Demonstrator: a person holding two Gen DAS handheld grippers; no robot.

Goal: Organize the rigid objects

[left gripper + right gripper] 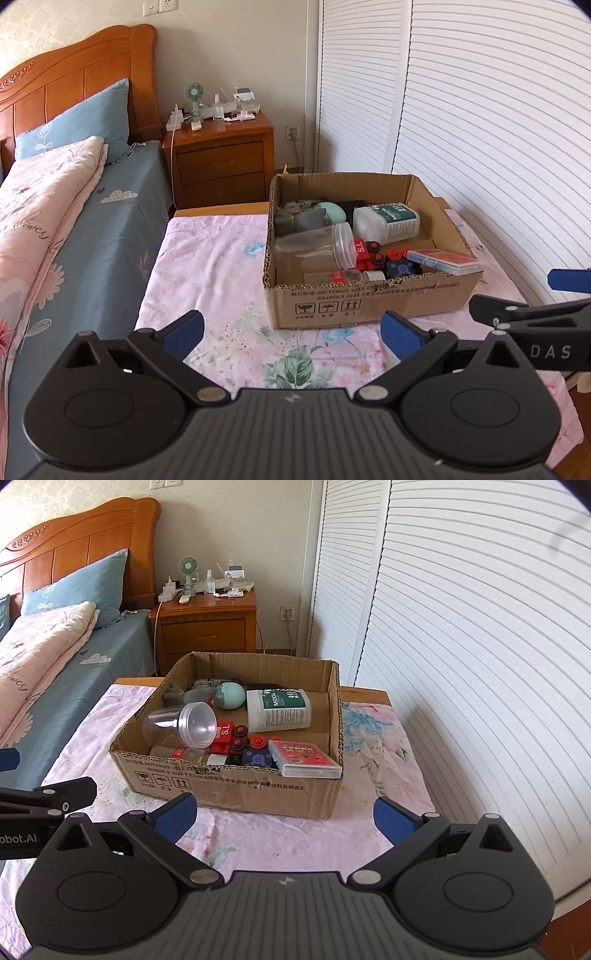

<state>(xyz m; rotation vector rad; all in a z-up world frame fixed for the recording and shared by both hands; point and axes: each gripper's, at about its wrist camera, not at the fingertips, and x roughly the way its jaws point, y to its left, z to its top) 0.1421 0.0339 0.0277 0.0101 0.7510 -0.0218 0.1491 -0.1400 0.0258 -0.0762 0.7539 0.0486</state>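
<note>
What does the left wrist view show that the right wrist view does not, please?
Only the left wrist view shows the open left gripper head-on, with the right gripper's black arm at its right edge. Only the right wrist view shows the open right gripper head-on, and the table's bare wooden far corner. Both share the brown cardboard box, its clear plastic jar, white medical bottle, red card case and the wooden nightstand.

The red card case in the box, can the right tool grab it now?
Probably yes. The red card case lies on top in the near corner of the open box, and the right tool is open and empty before it.
</note>
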